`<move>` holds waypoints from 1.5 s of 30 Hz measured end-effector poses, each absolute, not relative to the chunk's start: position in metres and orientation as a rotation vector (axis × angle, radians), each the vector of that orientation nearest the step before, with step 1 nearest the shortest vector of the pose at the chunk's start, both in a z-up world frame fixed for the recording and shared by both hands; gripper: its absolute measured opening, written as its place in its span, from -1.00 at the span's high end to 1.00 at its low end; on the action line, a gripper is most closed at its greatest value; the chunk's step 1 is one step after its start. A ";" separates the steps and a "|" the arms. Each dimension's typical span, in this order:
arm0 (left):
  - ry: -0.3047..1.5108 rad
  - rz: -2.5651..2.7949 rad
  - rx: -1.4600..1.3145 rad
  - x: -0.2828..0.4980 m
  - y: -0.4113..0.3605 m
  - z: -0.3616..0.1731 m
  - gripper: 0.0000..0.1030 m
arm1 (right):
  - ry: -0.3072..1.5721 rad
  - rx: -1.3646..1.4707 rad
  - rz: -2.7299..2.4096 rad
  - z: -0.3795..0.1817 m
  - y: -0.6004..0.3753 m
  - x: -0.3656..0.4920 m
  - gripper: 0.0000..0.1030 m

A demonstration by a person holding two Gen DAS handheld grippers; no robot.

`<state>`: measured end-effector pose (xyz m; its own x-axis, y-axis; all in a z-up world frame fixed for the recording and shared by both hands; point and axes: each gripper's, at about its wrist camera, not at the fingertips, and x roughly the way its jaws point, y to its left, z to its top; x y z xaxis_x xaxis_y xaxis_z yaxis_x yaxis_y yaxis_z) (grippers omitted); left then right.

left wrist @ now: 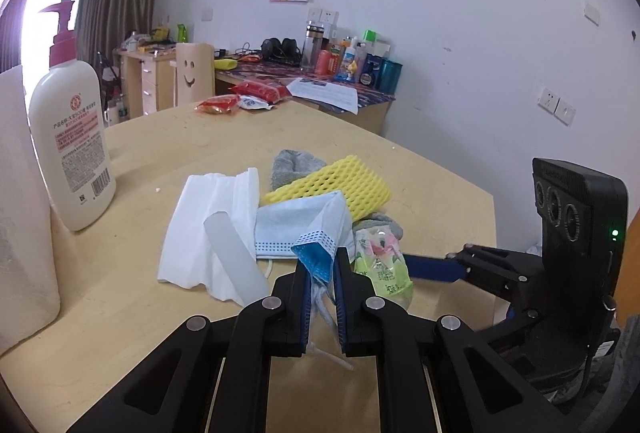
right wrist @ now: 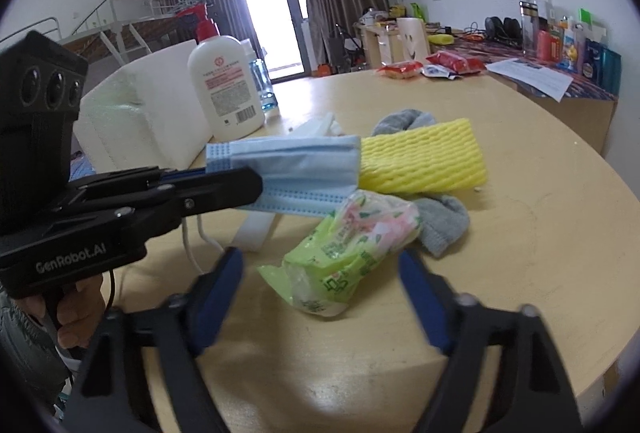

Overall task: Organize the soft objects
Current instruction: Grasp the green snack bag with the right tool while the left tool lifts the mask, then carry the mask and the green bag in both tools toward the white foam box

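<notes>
Nearest you, your left gripper (left wrist: 320, 273) is clamped tight on the corner of the blue face mask (right wrist: 304, 169), which lifts off the wooden table (left wrist: 420, 161) with its ear loop dangling under the jaws. Your right gripper (right wrist: 320, 297) stands apart, its blue pads (right wrist: 420, 293) flanking the near end of the green tissue pack (right wrist: 344, 253) without pressing on it. If you close here, the slick wrapper will likely squirt forward out of the grip, since only the crinkled tail sits between the fingers. Just behind the pack, a grey sock (right wrist: 440, 221) touches it, so a low sweep could drag the sock along too. The yellow foam sleeve (right wrist: 424, 161) lies across that sock, with the mask's far edge just beside it; pulling the mask up sharply may tug the sleeve or the white tissue sheet (left wrist: 208, 209) beside it. Further left, the lotion bottle (left wrist: 72, 137) stands upright near the pile, and a wide swing could topple it.
</notes>
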<state>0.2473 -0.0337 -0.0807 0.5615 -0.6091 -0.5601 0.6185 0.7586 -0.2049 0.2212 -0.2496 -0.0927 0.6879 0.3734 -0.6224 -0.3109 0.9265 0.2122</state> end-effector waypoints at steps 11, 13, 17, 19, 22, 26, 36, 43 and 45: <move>0.635 -0.716 0.023 0.244 -0.033 -0.080 0.79 | 0.752 0.111 0.323 -0.097 -0.259 0.226 0.40; 0.630 -0.719 0.018 0.244 -0.032 -0.079 0.80 | 0.741 0.122 0.324 -0.095 -0.265 0.224 0.43; 0.620 -0.726 0.021 0.242 -0.032 -0.078 0.88 | 0.716 0.135 0.321 -0.089 -0.271 0.220 0.45; 0.608 -0.741 0.018 0.239 -0.032 -0.075 0.88 | 0.699 0.146 0.324 -0.085 -0.275 0.218 0.45; 0.555 -0.765 0.017 0.229 -0.031 -0.064 0.89 | 0.678 0.156 0.321 -0.078 -0.280 0.217 0.46; 0.514 -0.758 0.005 0.218 -0.029 -0.051 0.89 | 0.641 0.152 0.314 -0.068 -0.287 0.215 0.45; 0.407 -0.721 -0.038 0.191 -0.021 -0.007 0.89 | 0.551 0.149 0.308 -0.043 -0.304 0.205 0.45; 0.316 -0.666 -0.030 0.161 -0.018 0.018 0.89 | 0.491 0.135 0.323 -0.026 -0.308 0.193 0.45; 0.306 -0.621 -0.011 0.154 -0.018 0.022 0.89 | 0.481 0.126 0.326 -0.024 -0.309 0.190 0.45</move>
